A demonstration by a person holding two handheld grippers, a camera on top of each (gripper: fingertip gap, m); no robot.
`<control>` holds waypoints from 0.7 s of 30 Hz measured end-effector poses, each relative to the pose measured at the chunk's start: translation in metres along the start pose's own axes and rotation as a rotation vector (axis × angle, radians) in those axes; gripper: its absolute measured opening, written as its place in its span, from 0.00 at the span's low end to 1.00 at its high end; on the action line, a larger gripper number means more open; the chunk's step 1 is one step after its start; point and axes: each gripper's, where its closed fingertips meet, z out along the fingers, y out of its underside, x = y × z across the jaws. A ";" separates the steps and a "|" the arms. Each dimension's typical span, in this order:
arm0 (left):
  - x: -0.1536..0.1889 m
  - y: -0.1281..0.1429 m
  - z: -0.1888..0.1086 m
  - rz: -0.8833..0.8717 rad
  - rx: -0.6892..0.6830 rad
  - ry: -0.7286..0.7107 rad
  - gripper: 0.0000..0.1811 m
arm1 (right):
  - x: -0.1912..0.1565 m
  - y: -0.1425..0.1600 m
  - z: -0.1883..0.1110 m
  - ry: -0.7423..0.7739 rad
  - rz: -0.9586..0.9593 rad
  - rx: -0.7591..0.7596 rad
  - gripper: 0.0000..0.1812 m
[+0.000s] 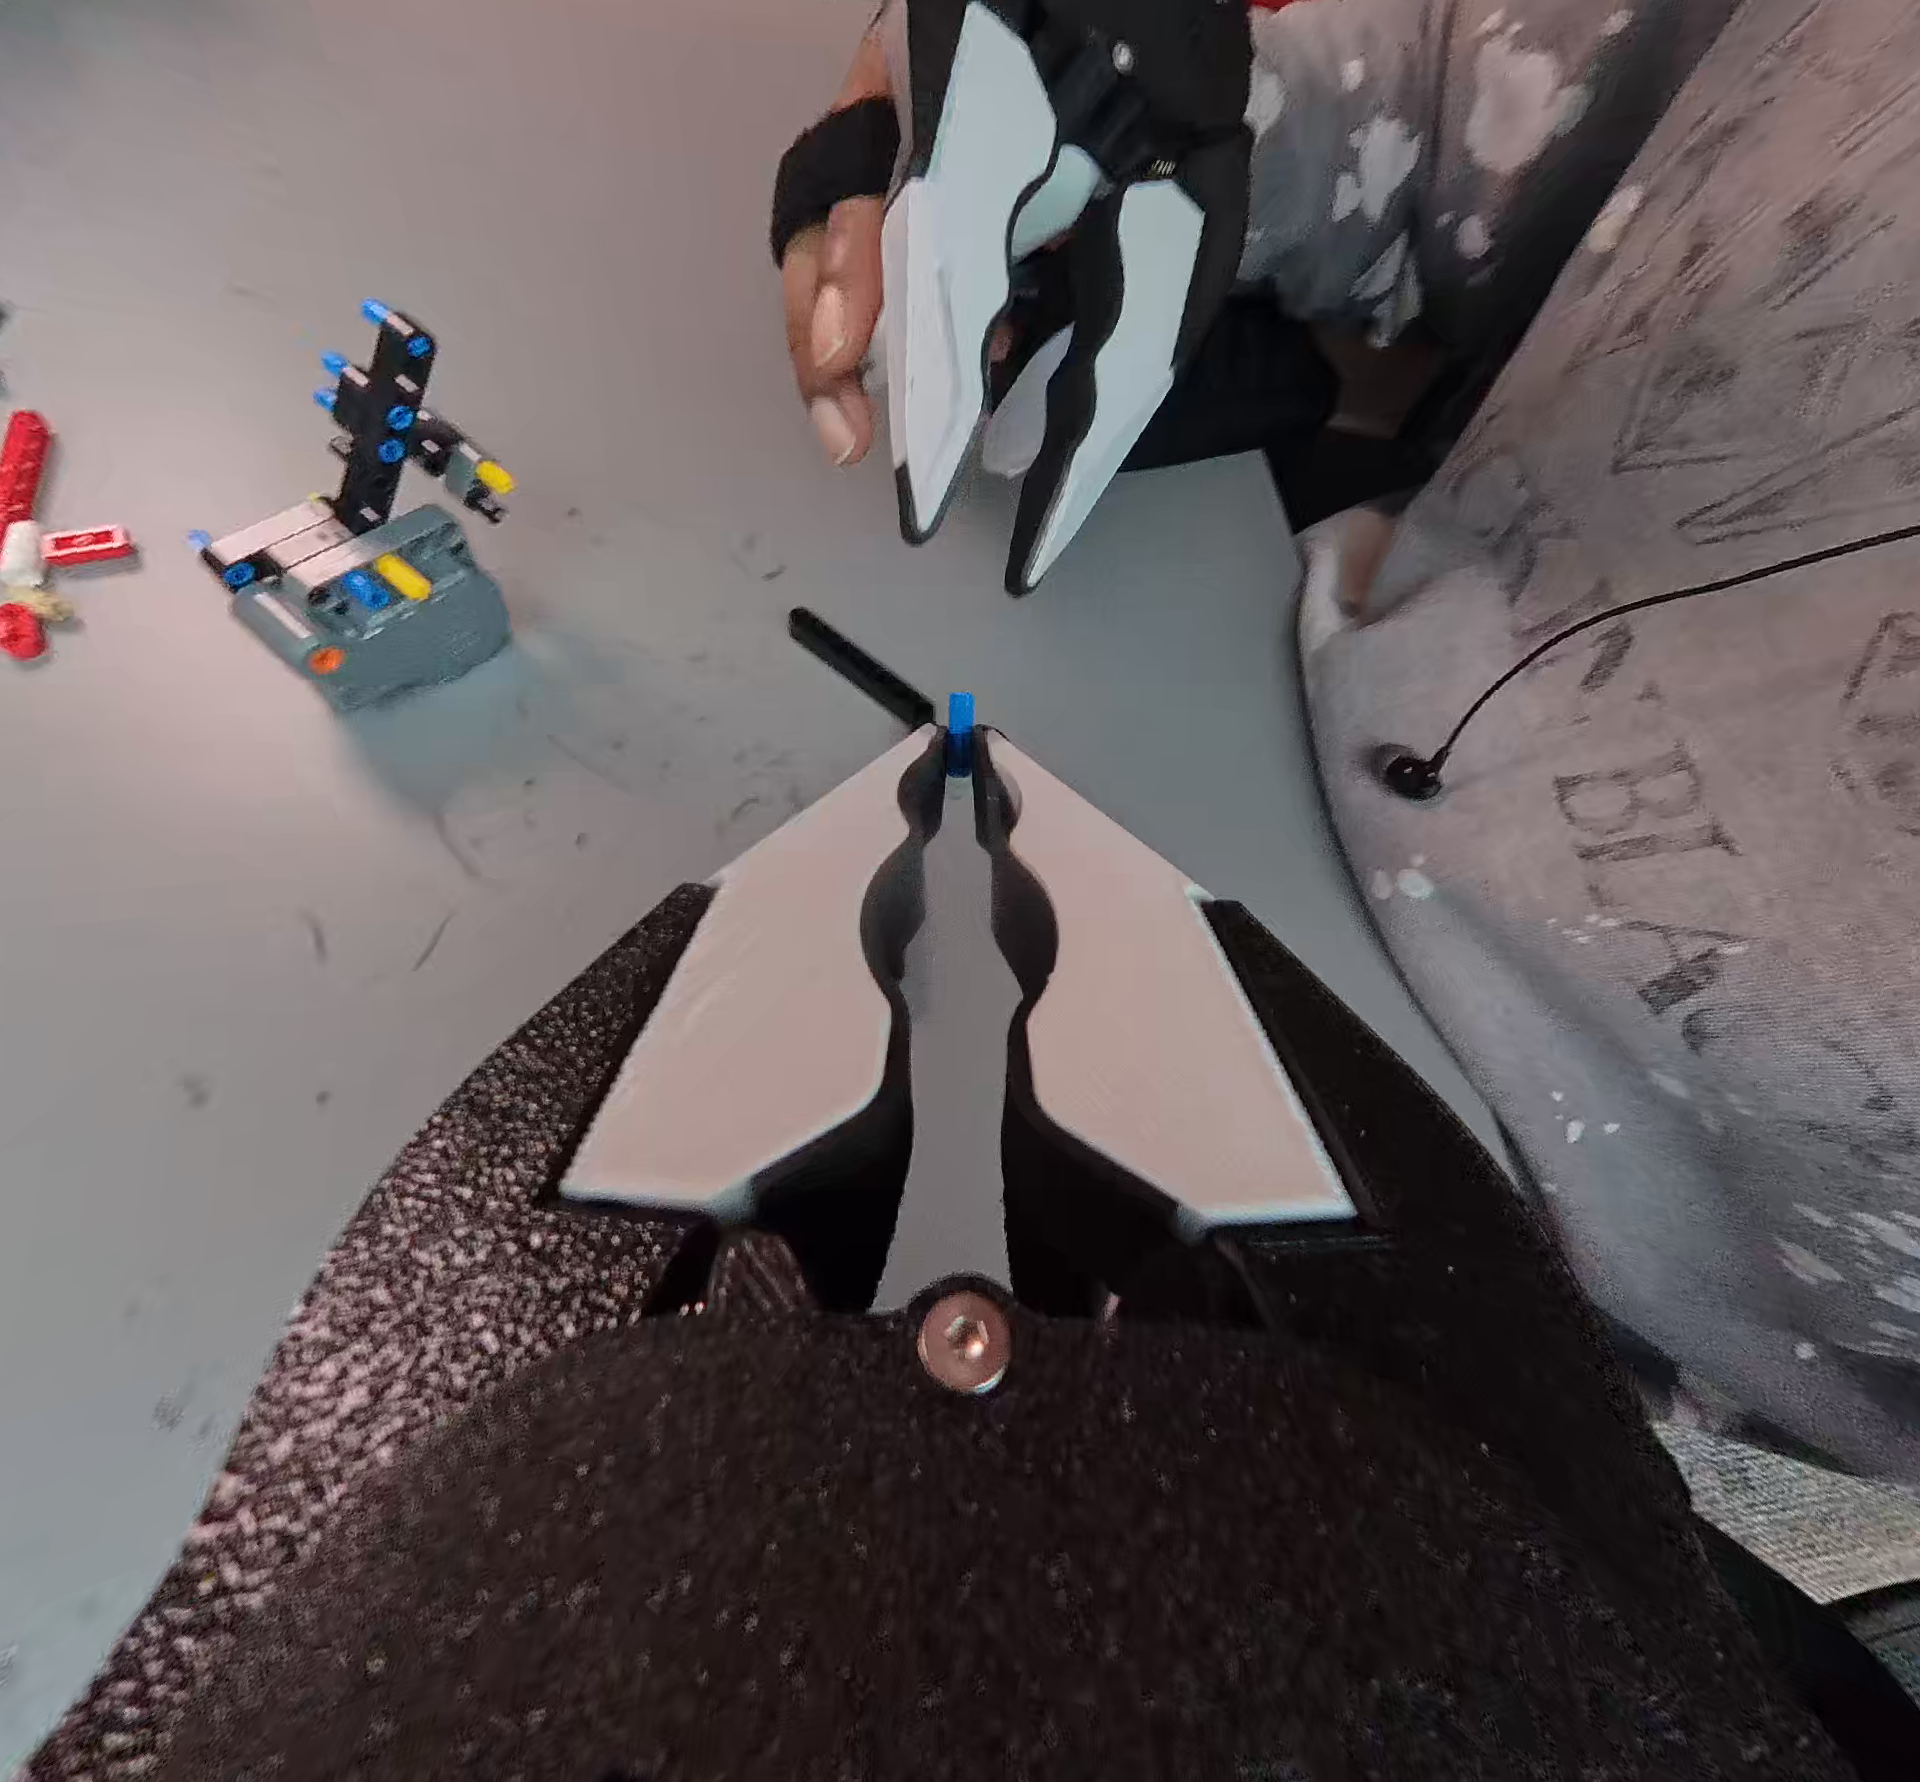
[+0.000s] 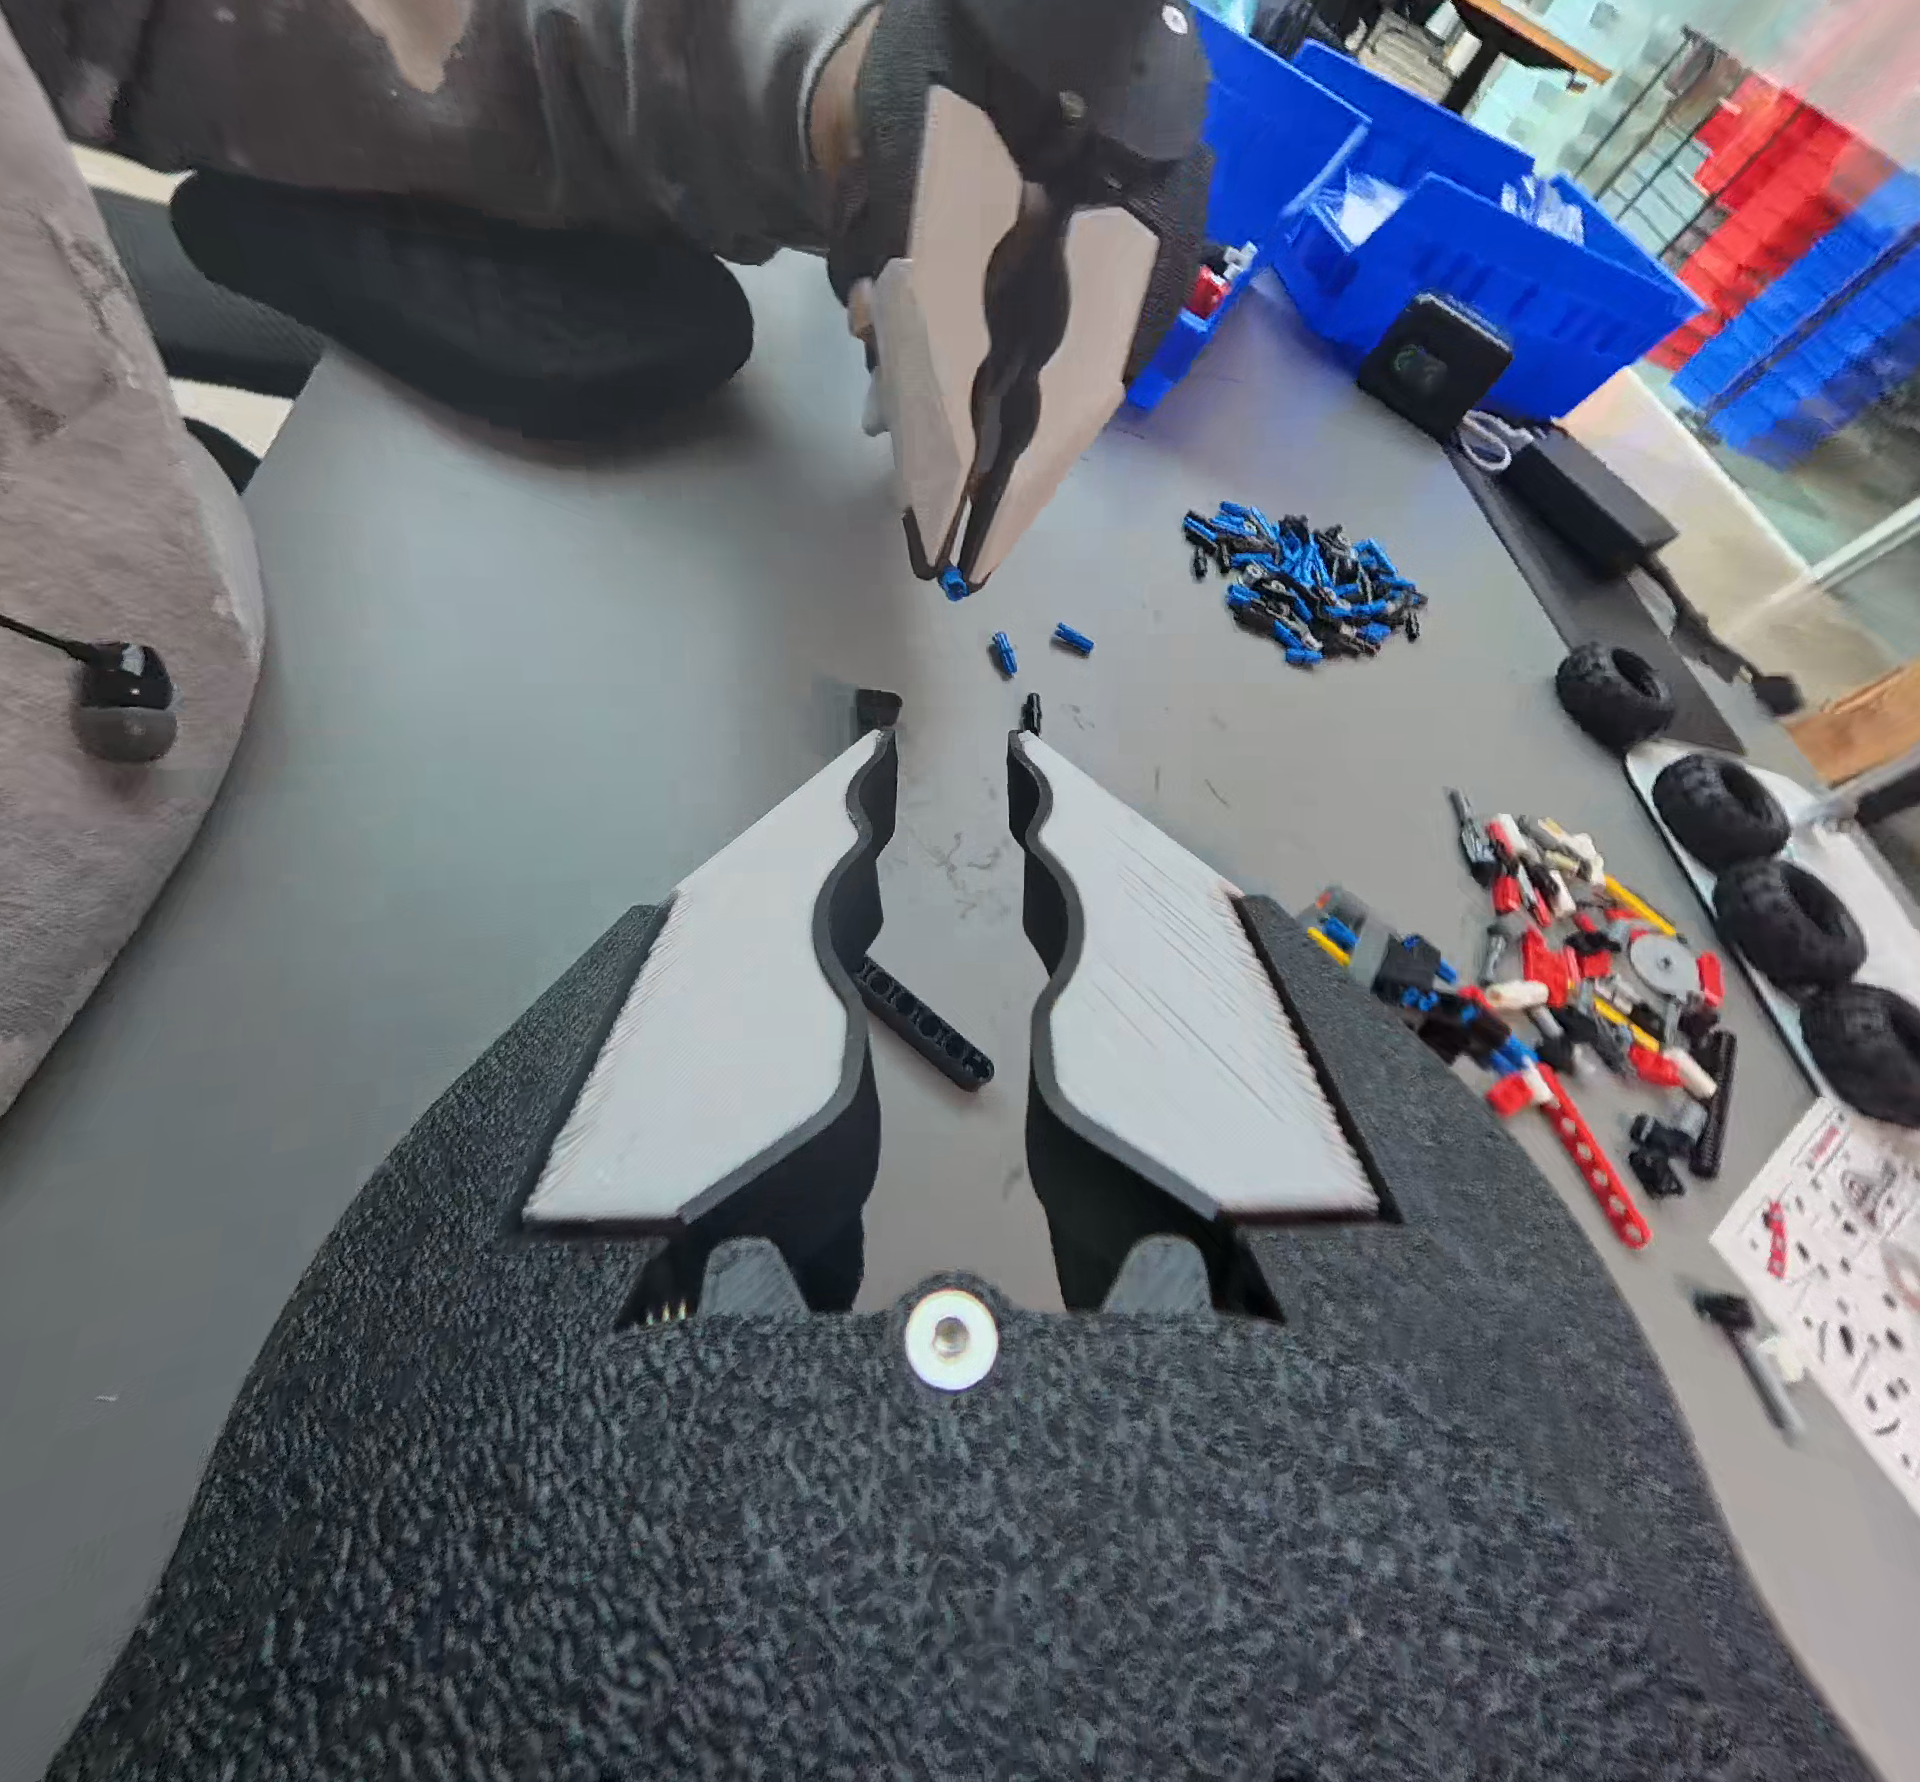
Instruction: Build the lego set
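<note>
Left tongs (image 1: pixel 961 745) pinch stubby blue plastic pin (image 1: pixel 960 724); right tongs (image 2: pixel 951 745) spread above flat black holed beam (image 2: pixel 925 1024).

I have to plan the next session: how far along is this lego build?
Early stage. Done: a small sub-assembly of a grey block with black beams and blue and yellow pins stands on the table. In hand: the left gripper pinches a blue pin; the right gripper is open above a black beam. Left: four tyres, the pin pile and mixed parts lie loose.
</note>
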 end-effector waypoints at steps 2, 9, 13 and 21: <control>0.016 -0.010 0.008 -0.023 0.051 0.105 0.02 | -0.012 -0.009 0.007 -0.035 -0.093 0.004 0.12; 0.037 -0.011 0.023 -0.073 0.070 0.261 0.02 | -0.031 -0.020 0.013 -0.098 -0.171 0.030 0.07; 0.040 -0.014 0.025 -0.089 0.079 0.292 0.02 | -0.036 -0.018 0.011 -0.117 -0.168 0.031 0.07; 0.042 -0.014 0.028 -0.122 0.083 0.320 0.02 | -0.036 -0.021 0.010 -0.113 -0.160 0.055 0.03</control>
